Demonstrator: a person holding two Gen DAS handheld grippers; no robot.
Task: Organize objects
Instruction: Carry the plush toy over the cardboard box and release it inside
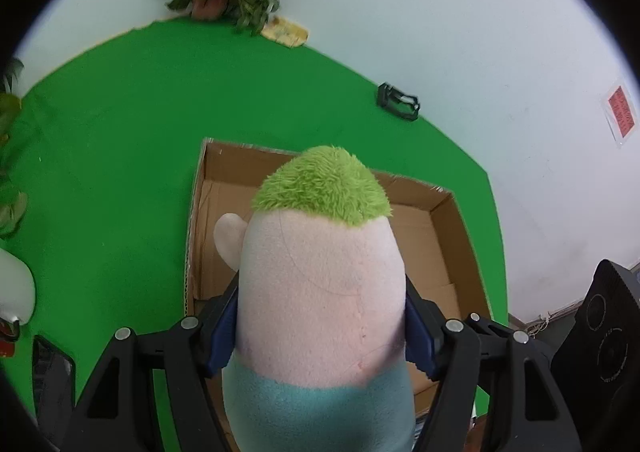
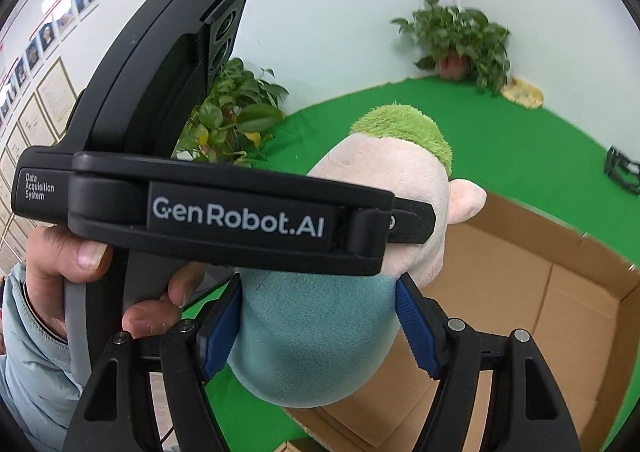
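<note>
You hold a plush doll between both tools above an open cardboard box on the green cloth. Your left gripper pinches the doll's pale pink head from both sides, its blue pads pressed into the fabric just above the teal body, the green tuft of hair pointing away from you over the box's bare floor. One small pink ear juts out at the left.

Seen from the right wrist, your right gripper clamps the doll's teal lower body, blue pads dented into the plush on either side. Your left hand, in a pale blue sleeve, grips the left tool's handle, and that tool's black arm crosses the doll's head. The box sits below and to the right.

Two potted plants stand by the white wall, a yellowish object lies beside the far one, and a small black frame rests at the cloth's edge.
</note>
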